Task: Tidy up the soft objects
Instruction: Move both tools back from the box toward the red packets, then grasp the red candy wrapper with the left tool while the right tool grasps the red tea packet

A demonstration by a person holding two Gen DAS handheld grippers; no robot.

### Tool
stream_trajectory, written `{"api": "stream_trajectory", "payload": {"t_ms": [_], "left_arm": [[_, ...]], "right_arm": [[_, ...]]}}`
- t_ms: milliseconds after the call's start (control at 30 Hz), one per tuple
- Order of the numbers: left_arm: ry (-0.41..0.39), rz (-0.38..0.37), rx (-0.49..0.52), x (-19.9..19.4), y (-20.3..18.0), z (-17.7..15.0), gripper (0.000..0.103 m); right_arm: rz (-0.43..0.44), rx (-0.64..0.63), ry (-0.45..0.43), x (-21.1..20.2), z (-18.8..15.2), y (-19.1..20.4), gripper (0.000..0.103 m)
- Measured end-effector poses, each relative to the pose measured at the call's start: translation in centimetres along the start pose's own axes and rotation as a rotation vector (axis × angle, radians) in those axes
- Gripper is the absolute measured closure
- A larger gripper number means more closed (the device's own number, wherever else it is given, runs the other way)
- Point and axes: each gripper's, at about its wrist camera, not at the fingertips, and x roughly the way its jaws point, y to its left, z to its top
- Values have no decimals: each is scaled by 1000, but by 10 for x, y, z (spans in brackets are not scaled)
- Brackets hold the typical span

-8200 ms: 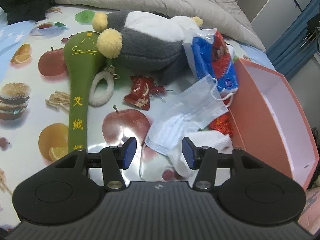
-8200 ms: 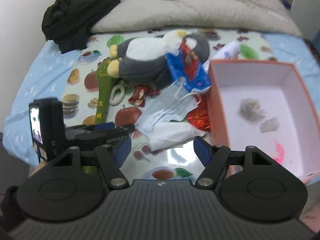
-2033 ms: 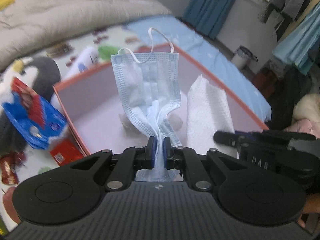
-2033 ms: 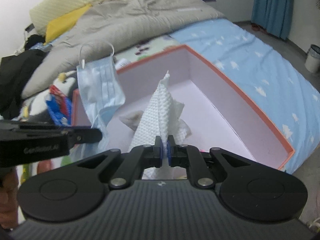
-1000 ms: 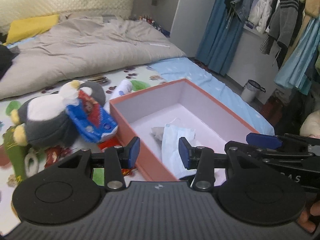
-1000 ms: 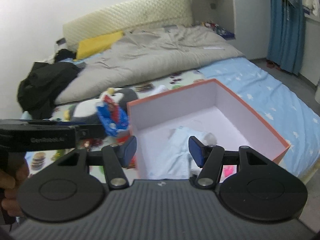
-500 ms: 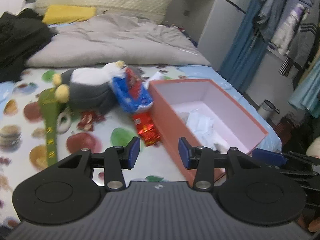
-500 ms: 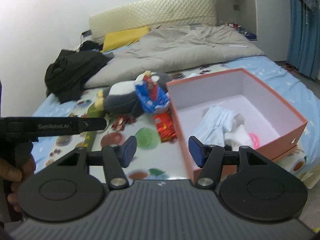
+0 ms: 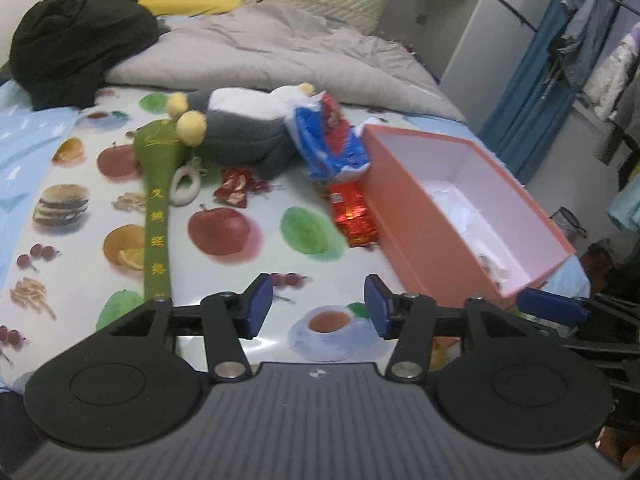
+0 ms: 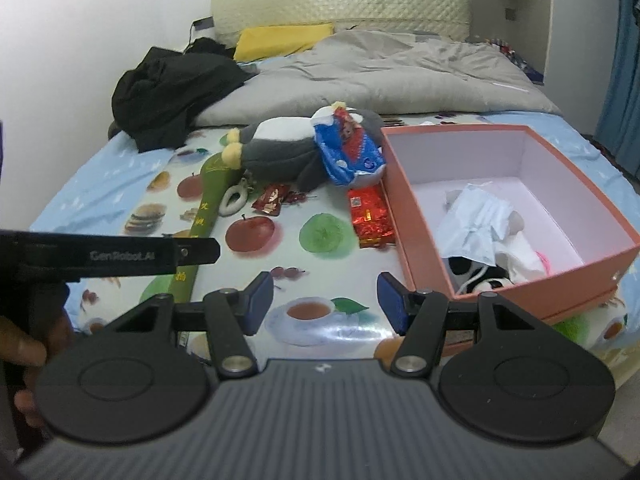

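An orange box with a pale lining sits on the right of the fruit-print sheet; a blue face mask and a white tissue lie inside it. The same box shows in the left wrist view. A grey-and-white penguin plush lies behind, with a blue snack bag on it and a green padded stick beside it. My left gripper hovers over the sheet's front, its jaws opening with nothing between them. My right gripper is open and empty, left of the box's front corner.
A red foil packet lies against the box's left wall, a small red wrapper and a white ring nearer the plush. A grey duvet and black clothes fill the back. A hand holds the left gripper's body.
Both grippers drew back from the box and swung left, so the sheet now lies under them. The left jaws stand wider than before. Mask and tissue stay in the box.
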Motion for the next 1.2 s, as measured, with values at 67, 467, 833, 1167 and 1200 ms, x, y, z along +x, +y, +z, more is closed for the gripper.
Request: {"api": "stream_trajectory", "payload": {"t_ms": [67,467,833,1167,1200], "left_arm": [[6,14,-11,10,8,4,45],[66,101,4,132,61,56,39],[106,144,61,248,94,101,39],[179,150,114,297,95,118,46],[182,159,121,298,95,119,51]], "right_arm": [[-8,-8,23,13,2,2,43],[-91,-57,109,128,24,8,44],[-233,-200,202,239,39,9,54],[-319,-303,313,277,42,4,67],[-313,-302,322,276,44,4,70]]}}
